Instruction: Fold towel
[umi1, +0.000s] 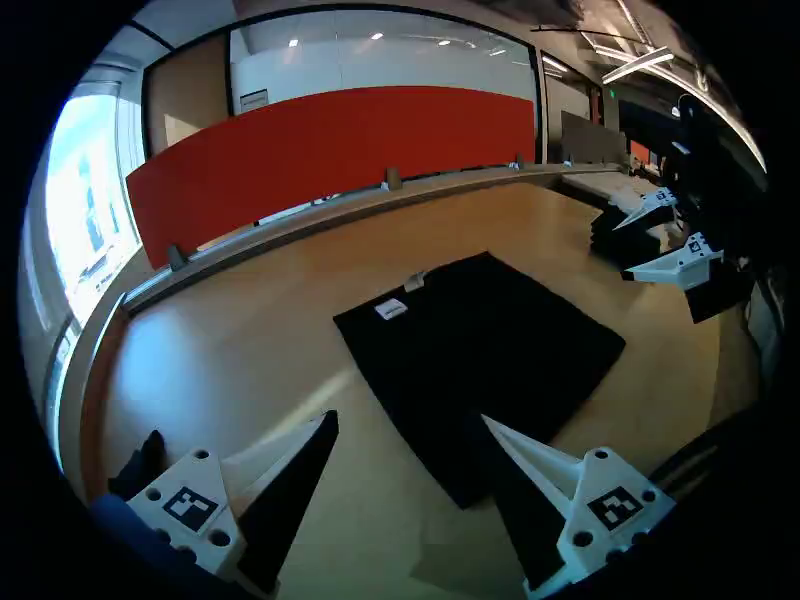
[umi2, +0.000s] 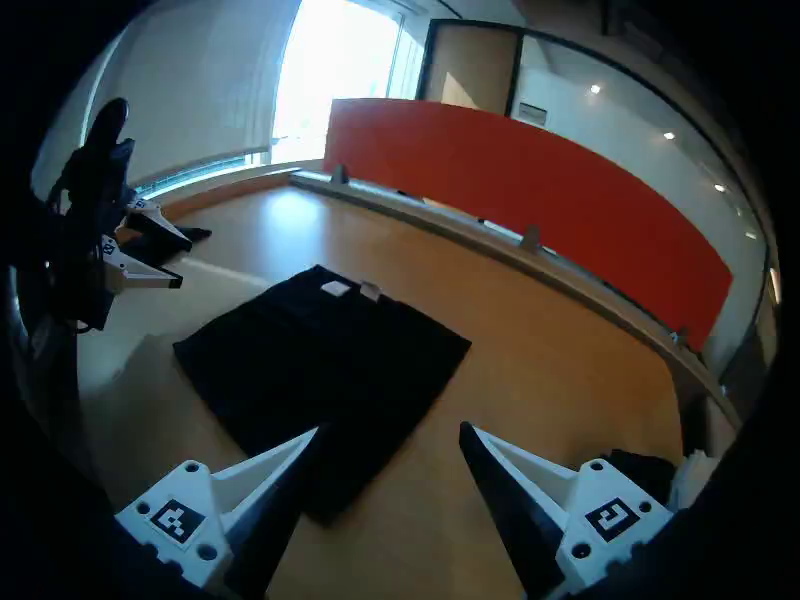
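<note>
A black towel (umi1: 480, 350) lies flat on the wooden table, with white tags near its far edge. My left gripper (umi1: 410, 440) hovers open above the towel's near corner, nothing between its fingers. In the right gripper view the same towel (umi2: 320, 360) spreads ahead, and my right gripper (umi2: 390, 445) is open just above its near edge. The right gripper (umi1: 665, 245) also shows at the far right of the left gripper view, and the left gripper (umi2: 150, 250) at the left of the right gripper view.
A red divider panel (umi1: 330, 150) stands along the table's (umi1: 230, 340) far edge. A dark object (umi2: 640, 465) lies on the table at the right of the right gripper view. A bright window (umi2: 340, 70) is behind.
</note>
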